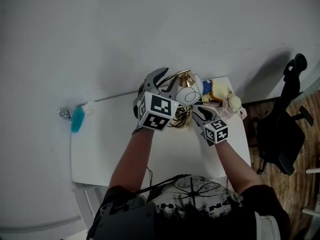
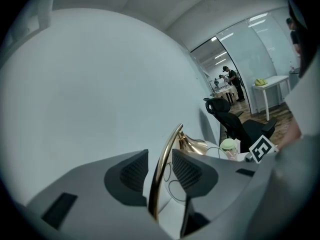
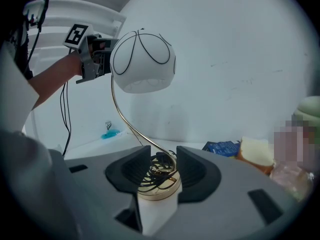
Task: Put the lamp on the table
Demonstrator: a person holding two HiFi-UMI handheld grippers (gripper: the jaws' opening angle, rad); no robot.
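**A:** Since the left hand-held gripper [image 2: 160, 164] stands wide open, is it holding anything?

**B:** No. The lamp's gold stem [image 2: 167, 146] runs up between its jaws, but the pads stand clear of it. I'd judge it only guards the stem in case the lamp tips.

**A:** And the right hand-held gripper [image 3: 163, 159]?

**B:** Closed low on the base [image 3: 159, 186], a pad against each side, with the cord [image 3: 156, 170] coiled on top. A grip there steadies the weight.

**A:** So where is the lamp [image 3: 142, 61]?

**B:** Upright, with its base seemingly resting on the white bench [image 1: 110, 149] near the back edge by the wall. The round white shade [image 1: 189, 93] hangs from the curved stem, and yellow clutter [image 1: 220, 90] lies just to its right.
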